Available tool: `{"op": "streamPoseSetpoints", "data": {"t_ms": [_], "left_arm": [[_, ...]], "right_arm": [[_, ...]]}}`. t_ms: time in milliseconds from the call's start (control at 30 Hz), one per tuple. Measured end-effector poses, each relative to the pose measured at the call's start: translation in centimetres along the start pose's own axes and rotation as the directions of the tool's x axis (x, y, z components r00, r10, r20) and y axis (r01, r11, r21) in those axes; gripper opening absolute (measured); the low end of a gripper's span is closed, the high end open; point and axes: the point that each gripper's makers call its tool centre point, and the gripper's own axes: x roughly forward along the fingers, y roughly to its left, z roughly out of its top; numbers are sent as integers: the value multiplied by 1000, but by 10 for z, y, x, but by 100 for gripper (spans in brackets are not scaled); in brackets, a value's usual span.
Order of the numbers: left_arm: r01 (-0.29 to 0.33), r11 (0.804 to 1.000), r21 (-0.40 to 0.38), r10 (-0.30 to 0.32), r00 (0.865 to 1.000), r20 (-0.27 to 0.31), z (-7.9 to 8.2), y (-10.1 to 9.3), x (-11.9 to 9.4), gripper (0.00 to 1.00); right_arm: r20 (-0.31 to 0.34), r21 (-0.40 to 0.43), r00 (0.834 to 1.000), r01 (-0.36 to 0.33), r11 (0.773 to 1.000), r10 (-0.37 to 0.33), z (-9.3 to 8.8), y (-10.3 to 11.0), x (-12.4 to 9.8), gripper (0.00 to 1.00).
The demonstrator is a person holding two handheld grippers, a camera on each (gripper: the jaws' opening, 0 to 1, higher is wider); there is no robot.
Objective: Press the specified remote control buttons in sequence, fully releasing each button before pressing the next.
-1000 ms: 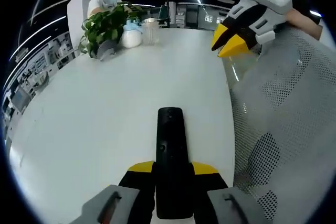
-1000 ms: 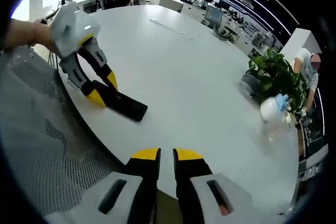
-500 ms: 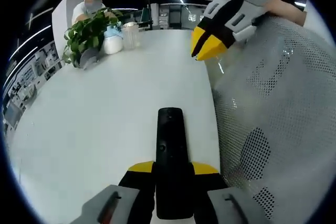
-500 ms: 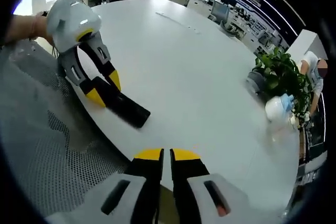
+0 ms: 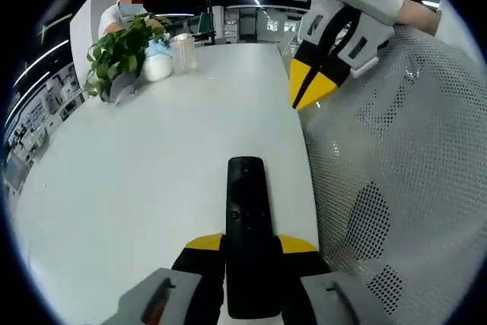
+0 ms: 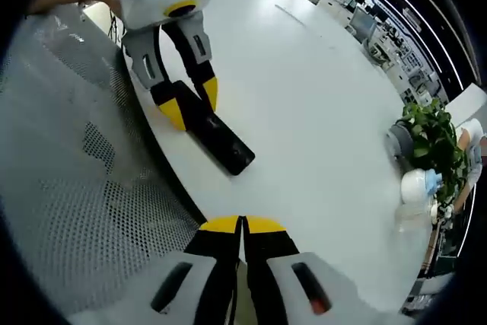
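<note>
A black remote control [image 5: 247, 226] lies lengthwise between my left gripper's [image 5: 250, 245] yellow-tipped jaws, which are shut on its near end, above the white table [image 5: 137, 165]. The right gripper view has the same remote [image 6: 221, 142] held by the left gripper [image 6: 186, 104] near the table's edge. My right gripper [image 6: 241, 225] is shut with nothing between its jaws and hovers above the table's edge, short of the remote. That right gripper [image 5: 308, 93] enters the left gripper view at the upper right, tips pointing down.
A grey mesh chair back [image 5: 403, 180] stands close beside the table's edge. A potted plant [image 5: 118, 47], a white jar [image 5: 156, 66] and a clear cup [image 5: 183, 51] stand at the far side. A person [image 5: 122, 9] sits beyond them.
My right gripper has closed the last small gap between its jaws and moved in closer above the remote. The left gripper still holds the remote the same way.
</note>
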Motion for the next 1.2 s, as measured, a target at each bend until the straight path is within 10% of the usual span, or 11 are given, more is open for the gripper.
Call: {"op": "streamPoseSetpoints", "data": {"t_ms": [833, 1033, 1200], "left_arm": [[-2, 1000, 1, 2, 1000, 4, 1, -1, 1, 25], [1, 1000, 5, -1, 1000, -2, 0, -2, 1, 25], [6, 1000, 9, -6, 1000, -2, 0, -2, 1, 25]], "right_arm": [[-110, 26, 993, 37, 999, -34, -20, -7, 2, 0], [39, 190, 998, -60, 980, 54, 1, 1, -3, 0], [259, 277, 964, -139, 951, 65, 38, -3, -16, 0]]}}
